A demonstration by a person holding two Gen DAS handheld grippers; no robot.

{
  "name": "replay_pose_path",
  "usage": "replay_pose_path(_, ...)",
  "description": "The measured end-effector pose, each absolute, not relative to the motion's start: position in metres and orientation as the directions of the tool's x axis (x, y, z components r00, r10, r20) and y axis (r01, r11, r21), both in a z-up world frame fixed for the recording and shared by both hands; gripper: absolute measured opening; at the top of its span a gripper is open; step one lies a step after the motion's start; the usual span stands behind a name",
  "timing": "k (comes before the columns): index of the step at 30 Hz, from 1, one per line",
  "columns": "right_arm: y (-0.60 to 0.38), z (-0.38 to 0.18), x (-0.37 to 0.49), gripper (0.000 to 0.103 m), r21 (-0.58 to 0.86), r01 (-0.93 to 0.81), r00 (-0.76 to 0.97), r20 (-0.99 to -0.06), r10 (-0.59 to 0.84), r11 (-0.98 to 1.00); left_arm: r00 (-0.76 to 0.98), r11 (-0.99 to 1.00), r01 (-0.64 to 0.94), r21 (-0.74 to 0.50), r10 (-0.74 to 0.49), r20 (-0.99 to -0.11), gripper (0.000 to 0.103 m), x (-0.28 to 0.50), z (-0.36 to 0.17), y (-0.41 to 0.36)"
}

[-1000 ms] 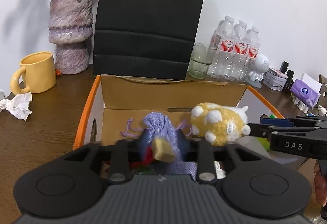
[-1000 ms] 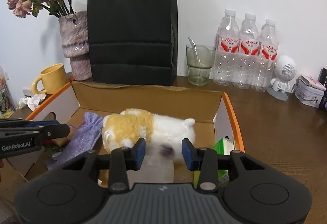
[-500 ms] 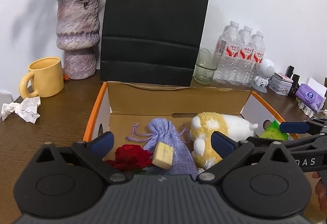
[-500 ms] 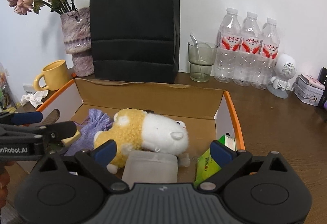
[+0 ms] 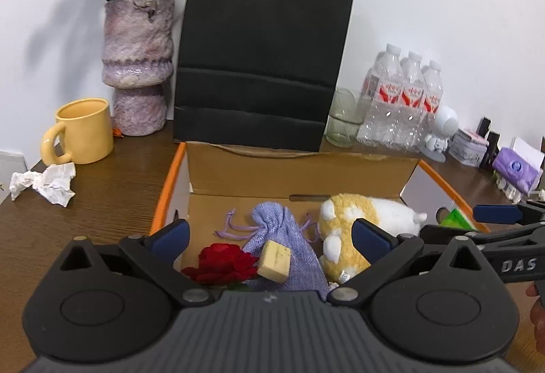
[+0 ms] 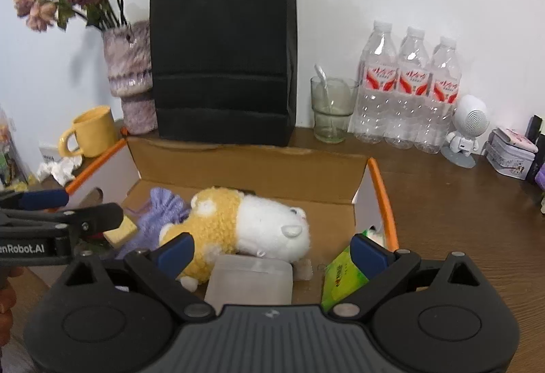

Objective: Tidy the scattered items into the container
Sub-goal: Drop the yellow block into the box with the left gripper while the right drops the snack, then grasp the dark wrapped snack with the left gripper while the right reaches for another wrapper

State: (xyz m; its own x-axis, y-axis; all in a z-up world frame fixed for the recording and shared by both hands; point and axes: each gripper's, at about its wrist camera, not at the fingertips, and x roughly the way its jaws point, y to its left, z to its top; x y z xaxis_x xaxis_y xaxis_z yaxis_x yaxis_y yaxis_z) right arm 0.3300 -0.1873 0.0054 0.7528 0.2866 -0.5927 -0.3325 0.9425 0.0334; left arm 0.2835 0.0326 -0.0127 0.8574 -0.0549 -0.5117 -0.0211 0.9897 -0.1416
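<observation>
1. Left wrist view:
   - Left gripper (image 5: pixel 269 236) over the near edge of the cardboard box (image 5: pixel 303 168), fingers spread wide, nothing between the pads.
   - Inside the box, near left: red fabric rose (image 5: pixel 223 262); just right of it, lilac drawstring pouch (image 5: pixel 282 236) with a tan cork block (image 5: pixel 274 260) lying on top.
   - Further right in the box: yellow-and-white plush toy (image 5: pixel 357 226), on its side, touching the pouch.
   - Green packet (image 5: pixel 454 219) at the right wall of the box.
   - Right gripper (image 5: pixel 490 226) entering from the right edge, over the box's right side.
   - On the table (image 5: pixel 102 202) left of the box: crumpled tissue (image 5: pixel 44 182), yellow mug (image 5: pixel 83 131).

2. Right wrist view:
   - Right gripper (image 6: pixel 270 248) over the near right part of the box (image 6: pixel 245 165), fingers spread wide, empty.
   - Plush toy (image 6: pixel 245 223) in the box's middle; translucent plastic case (image 6: pixel 250 279) just in front of it, nearest the camera.
   - Green packet (image 6: pixel 340 276) propped near the right wall.
   - Pouch (image 6: pixel 160 213) and cork block (image 6: pixel 121 230) at left, partly hidden by the left gripper (image 6: pixel 68 206), likewise open.
   - Far side of the table: black paper bag (image 6: pixel 223 49) behind the box.
</observation>
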Motion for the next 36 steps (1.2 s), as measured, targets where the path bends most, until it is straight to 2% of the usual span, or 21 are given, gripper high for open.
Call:
replay_pose_path(5, -0.200, 0.022, 0.310, 0.099, 0.045, -0.323, 0.779, -0.555, 0.293, 0.945, 0.864, 0.989, -0.026, -0.143, -0.050, -0.501, 0.103, 0.267, -0.003, 0.033)
replay_pose_path(15, -0.237, 0.026, 0.258, 0.099, 0.008, -0.300, 0.803, -0.538, 0.257, 0.954, 0.855, 0.988, -0.013, -0.155, -0.069, -0.514, 0.103, 0.214, 0.000, 0.026)
replay_pose_path(23, -0.271, -0.003, 0.231, 0.099, -0.013, -0.270, 0.782, -0.587, 0.211, 0.963, 0.804, 0.989, 0.021, -0.148, -0.105, -0.585, 0.103, 0.189, -0.027, 0.000)
replay_pose_path(28, -0.282, -0.032, 0.232, 0.093, -0.038, -0.261, 0.755, -0.631, 0.179, 0.965, 0.772, 0.992, 0.026, -0.121, -0.097, -0.628, 0.103, 0.197, -0.041, -0.022)
replay_pose_path(33, -0.286, -0.046, 0.242, 0.089, -0.018, -0.284, 0.739, -0.641, 0.207, 0.959, 0.756, 0.997, 0.026, -0.077, -0.071, -0.651, 0.103, 0.207, -0.046, -0.040)
replay_pose_path(36, -0.280, -0.053, 0.249, 0.080, -0.023, -0.313, 0.726, -0.650, 0.224, 0.950, 0.738, 0.999, 0.015, -0.047, -0.043, -0.674, 0.099, 0.214, -0.052, -0.048)
